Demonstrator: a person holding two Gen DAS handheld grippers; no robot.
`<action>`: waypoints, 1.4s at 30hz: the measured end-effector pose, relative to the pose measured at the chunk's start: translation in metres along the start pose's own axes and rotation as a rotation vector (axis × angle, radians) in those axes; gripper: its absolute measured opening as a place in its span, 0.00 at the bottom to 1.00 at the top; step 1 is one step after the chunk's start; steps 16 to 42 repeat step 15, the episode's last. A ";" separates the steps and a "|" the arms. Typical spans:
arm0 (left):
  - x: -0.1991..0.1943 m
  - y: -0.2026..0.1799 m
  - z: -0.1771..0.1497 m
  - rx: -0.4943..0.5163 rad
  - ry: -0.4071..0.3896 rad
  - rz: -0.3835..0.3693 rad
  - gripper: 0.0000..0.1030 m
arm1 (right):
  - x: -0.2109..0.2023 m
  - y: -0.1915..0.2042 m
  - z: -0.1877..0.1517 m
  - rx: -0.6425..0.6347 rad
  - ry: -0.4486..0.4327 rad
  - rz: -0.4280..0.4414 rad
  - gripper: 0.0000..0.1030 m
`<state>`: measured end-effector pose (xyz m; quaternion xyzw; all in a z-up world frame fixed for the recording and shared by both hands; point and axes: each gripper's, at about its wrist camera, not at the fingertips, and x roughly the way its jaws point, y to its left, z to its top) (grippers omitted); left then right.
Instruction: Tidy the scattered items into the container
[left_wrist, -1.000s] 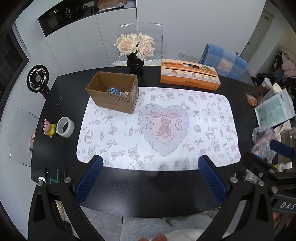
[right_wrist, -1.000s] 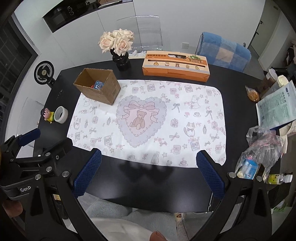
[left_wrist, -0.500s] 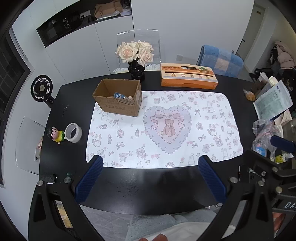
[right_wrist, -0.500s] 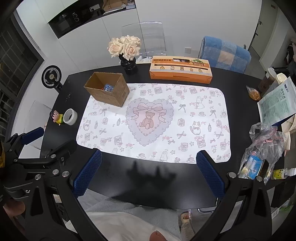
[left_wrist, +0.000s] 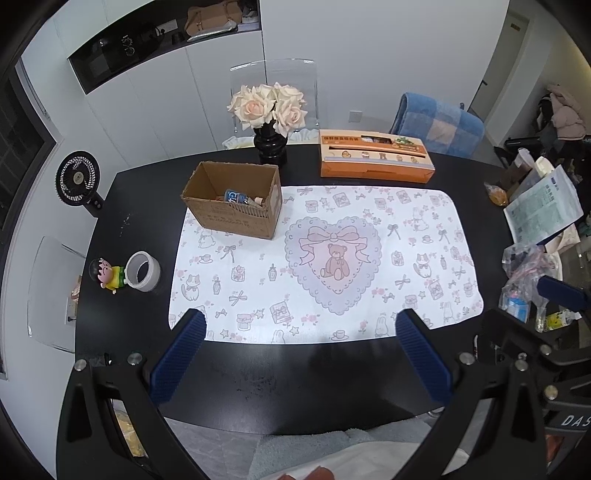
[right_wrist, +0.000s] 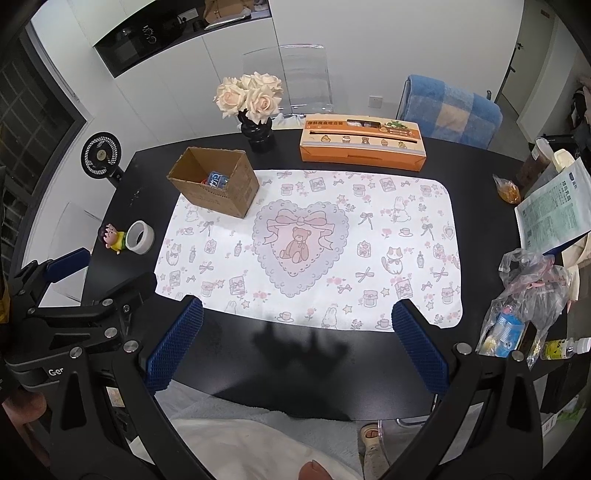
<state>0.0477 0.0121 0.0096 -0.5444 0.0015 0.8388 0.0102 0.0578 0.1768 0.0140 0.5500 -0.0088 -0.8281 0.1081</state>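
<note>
Left gripper (left_wrist: 299, 354), right gripper (right_wrist: 295, 343): jaws wide apart, empty, above near counter (left_wrist: 258, 384) edge. Cardboard box (left_wrist: 232, 205) at mat's (left_wrist: 332, 266) far-left corner, small items inside.

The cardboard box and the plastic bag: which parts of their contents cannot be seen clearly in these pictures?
- Cardboard box, left wrist view: its front wall hides the bottom; only a blue packet and small bits show.
- Same box, right wrist view: items are too small to identify.
- Plastic bag, right wrist view: crinkled film blurs the contents.
</note>
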 end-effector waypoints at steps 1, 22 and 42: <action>0.000 0.000 0.001 -0.001 -0.001 -0.003 1.00 | 0.000 -0.001 0.001 0.002 0.000 0.001 1.00; -0.009 0.001 0.012 -0.013 -0.084 -0.034 1.00 | 0.004 -0.013 0.013 0.025 -0.001 -0.015 1.00; -0.009 0.001 0.012 -0.013 -0.084 -0.034 1.00 | 0.004 -0.013 0.013 0.025 -0.001 -0.015 1.00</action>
